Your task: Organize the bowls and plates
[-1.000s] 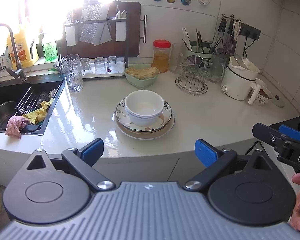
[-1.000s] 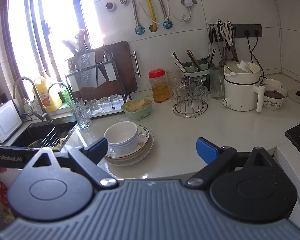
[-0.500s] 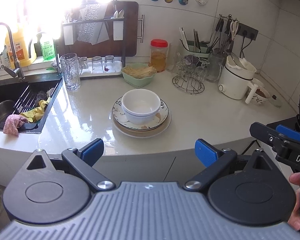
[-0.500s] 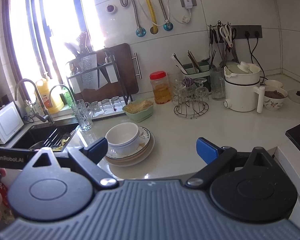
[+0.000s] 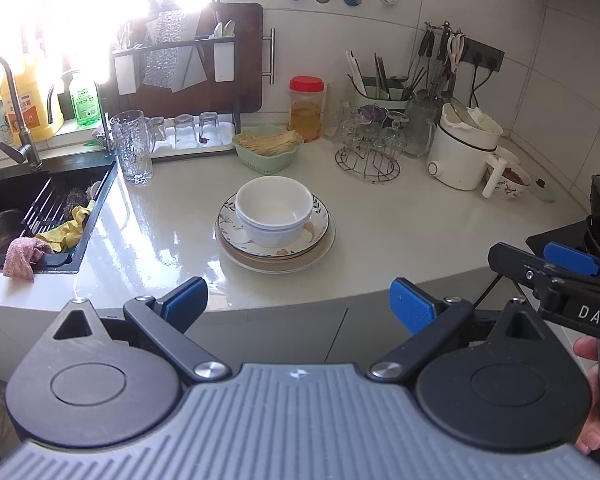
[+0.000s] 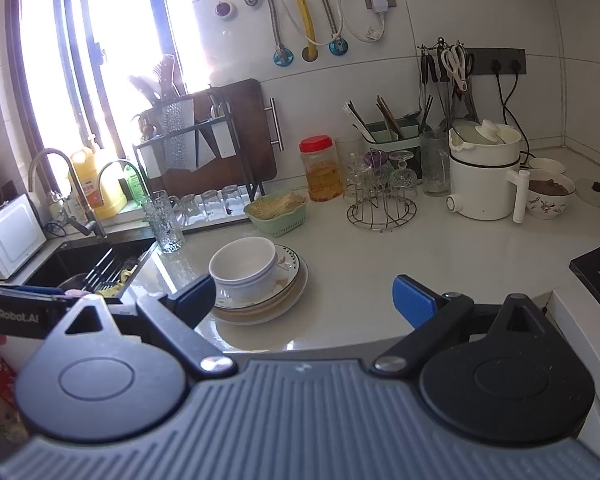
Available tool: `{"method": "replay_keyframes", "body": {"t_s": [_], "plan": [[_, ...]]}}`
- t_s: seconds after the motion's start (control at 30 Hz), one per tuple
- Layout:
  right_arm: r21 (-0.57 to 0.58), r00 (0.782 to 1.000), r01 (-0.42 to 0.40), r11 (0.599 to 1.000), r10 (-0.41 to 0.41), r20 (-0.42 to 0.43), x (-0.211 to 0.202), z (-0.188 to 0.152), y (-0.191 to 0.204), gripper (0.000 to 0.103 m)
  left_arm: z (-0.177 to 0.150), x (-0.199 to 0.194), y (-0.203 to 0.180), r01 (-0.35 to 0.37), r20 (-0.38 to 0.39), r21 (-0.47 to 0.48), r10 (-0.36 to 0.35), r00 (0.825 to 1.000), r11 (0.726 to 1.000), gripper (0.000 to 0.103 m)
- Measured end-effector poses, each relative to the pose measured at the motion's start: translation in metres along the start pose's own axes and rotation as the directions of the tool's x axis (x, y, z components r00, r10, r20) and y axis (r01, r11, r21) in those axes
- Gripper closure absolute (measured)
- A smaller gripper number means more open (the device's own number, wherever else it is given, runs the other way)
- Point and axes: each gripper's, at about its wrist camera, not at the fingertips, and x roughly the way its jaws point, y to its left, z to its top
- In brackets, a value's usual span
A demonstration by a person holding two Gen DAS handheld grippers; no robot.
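In the left wrist view, the left tongs (image 5: 298,300) are hovering off the near edge of the worktop (image 5: 400,232) with the blue pads spread wide apart and gripping nothing. Two nested white bowls (image 5: 274,210) are sitting on a stack of plates (image 5: 320,236) at the middle of the worktop, well apart from the tongs. The sink (image 5: 4,208) is lying to the left, and the right tongs (image 5: 548,264) are showing at the right edge. In the right wrist view, the right tongs (image 6: 304,300) are likewise standing apart and empty, the left pad overlapping the plates (image 6: 292,284) in the picture, with the bowls (image 6: 244,268) resting on them.
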Motion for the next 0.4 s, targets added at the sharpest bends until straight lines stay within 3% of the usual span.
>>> {"method": "replay_keyframes", "body": {"t_s": [0.4], "plan": [[0.013, 1.000, -0.021, 1.000, 0.021, -0.012, -0.0076, -0.0025, -0.0026, 0.006, -0.0013, -0.0034, -0.0043, 0.022, -0.003, -0.003, -0.022, 1.000, 1.000, 0.004]]}}
